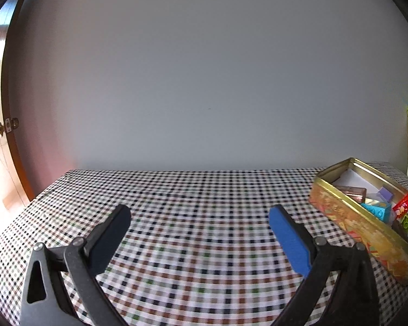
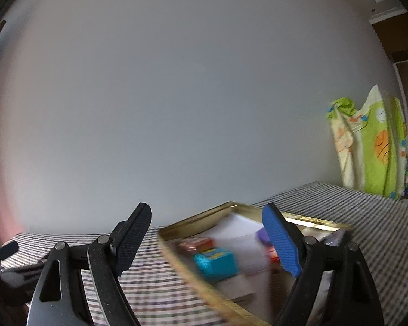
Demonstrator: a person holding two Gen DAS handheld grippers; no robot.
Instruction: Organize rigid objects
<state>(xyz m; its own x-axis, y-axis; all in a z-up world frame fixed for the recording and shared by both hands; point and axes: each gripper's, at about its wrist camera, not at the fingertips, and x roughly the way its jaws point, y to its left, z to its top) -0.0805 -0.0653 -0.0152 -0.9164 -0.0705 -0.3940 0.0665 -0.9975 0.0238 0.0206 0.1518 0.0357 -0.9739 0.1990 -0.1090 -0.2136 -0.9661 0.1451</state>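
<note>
On a checked tablecloth (image 1: 193, 190), the left gripper (image 1: 200, 221) hovers with fingers wide apart, holding nothing. To its right sits an open gold tin (image 1: 348, 214) of small colourful blocks (image 1: 378, 209). The right gripper (image 2: 206, 225), also spread and empty, points over that tin.

One open gold rectangular metal tin (image 1: 348, 217) on one checked tablecloth (image 1: 190, 203); inside it, one turquoise studded plastic brick (image 1: 376, 208), one red carton (image 1: 402, 206), one small green brick (image 1: 406, 220), one lilac block (image 1: 385, 193); further contents too hidden to count.
</note>
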